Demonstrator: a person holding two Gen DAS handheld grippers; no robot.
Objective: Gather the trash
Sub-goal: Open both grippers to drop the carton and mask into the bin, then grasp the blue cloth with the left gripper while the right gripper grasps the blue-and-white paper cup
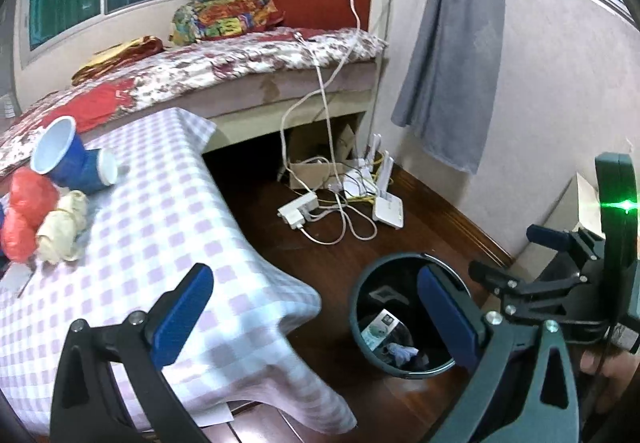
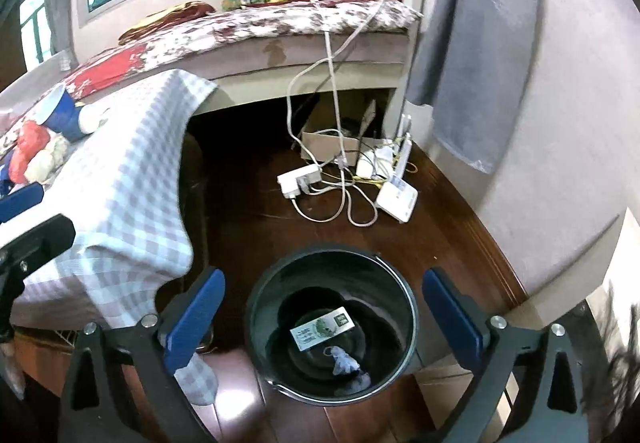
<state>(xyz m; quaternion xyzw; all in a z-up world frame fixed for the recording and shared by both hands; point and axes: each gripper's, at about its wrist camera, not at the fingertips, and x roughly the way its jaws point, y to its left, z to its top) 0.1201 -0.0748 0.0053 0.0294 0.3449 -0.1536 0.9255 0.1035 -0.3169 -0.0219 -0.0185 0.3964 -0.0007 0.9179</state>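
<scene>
Your right tongs [image 2: 320, 317] hang spread wide above the dark bin [image 2: 332, 327] on the wooden floor, nothing between their blue pads [image 2: 452, 319]. Inside the bin lie a small printed card [image 2: 322, 327] and a crumpled bluish scrap [image 2: 344, 361]. Your left tongs [image 1: 316, 317] are released too, empty, with one pad over the checked counter [image 1: 160, 211] and the other over the bin's rim. More trash waits on the counter's far side: two blue cups [image 1: 72, 163] lying tipped, a red crumpled bag [image 1: 26, 211] and a cream wad [image 1: 64, 227] touching it.
</scene>
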